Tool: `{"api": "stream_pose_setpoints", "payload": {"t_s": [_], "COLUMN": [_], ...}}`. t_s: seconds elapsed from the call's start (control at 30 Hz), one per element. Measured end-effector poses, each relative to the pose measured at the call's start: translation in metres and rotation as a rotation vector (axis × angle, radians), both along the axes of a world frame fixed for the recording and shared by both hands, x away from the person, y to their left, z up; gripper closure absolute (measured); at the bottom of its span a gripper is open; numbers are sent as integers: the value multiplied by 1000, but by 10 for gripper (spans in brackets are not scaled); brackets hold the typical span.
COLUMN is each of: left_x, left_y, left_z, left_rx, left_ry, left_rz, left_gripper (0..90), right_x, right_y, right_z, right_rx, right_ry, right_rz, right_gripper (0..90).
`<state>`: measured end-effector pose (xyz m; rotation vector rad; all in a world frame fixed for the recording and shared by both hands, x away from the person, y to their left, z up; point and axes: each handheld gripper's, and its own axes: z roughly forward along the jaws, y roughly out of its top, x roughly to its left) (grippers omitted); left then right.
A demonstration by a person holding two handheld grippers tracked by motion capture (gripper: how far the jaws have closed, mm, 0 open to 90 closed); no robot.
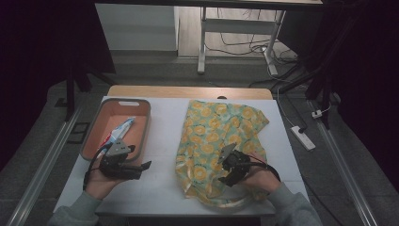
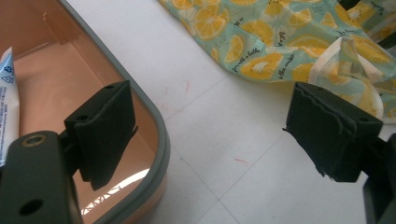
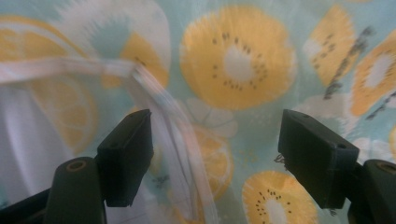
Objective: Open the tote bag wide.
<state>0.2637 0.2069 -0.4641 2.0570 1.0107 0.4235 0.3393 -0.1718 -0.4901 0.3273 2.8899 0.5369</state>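
A crumpled cloth (image 1: 221,141), pale green with yellow citrus slices and a white trimmed edge, lies on the right half of the white table (image 1: 160,155). The right gripper (image 3: 215,158) hovers over the cloth's near part, jaws spread and holding nothing. The left gripper (image 2: 210,135) is likewise released beside the orange tray (image 1: 141,106).

a pale teal cloth (image 1: 219,141) printed with yellow citrus and kiwi slices, trimmed in white, covers the right half of the white desk (image 1: 160,181); a salmon-pink tray (image 1: 141,134) with a grey rim sits at the left edge, holding a white, blue and red tube (image 1: 120,131).
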Motion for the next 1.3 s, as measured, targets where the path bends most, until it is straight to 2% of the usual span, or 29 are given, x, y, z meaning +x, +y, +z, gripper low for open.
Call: {"api": "stream_pose_setpoints", "payload": {"t_s": [0.17,0.2,0.3,0.47,0.53,0.73,0.77,1.03,1.13,1.3], "left_x": [0,0,0,1,1,1,1,2,2,2], "left_y": [0,0,0,0,0,0,0,1,1,2], "left_z": [0,-1,-1,-1,-1,-1,-1,-1,-1,-1], "left_rx": [-2,-2,-2,2,3,3,2,2,0,-1], "left_ry": [-1,0,0,2,3,4,4,4,5,4], "left_rz": [-2,-3,-3,-3,-4,-4,-3,-3,-3,-3], "left_gripper": [155,155,155,155,155,155,156,156,156,157], "right_x": [3,4,5,8,8,7,6,7,9,27], "right_y": [4,4,4,2,2,1,0,2,3,5], "right_z": [-10,-10,-8,-6,-4,4,12,54,62,81], "right_rx": [-52,-40,-29,-5,0,40,74,245,266,345], "right_ry": [-32,-19,-33,1,-6,-16,-28,-71,-83,-102], "right_rz": [-2,-5,-2,6,8,7,7,-2,-7,-32], "right_gripper": [319,367,517,797,878,891,892,892,893,893]}}
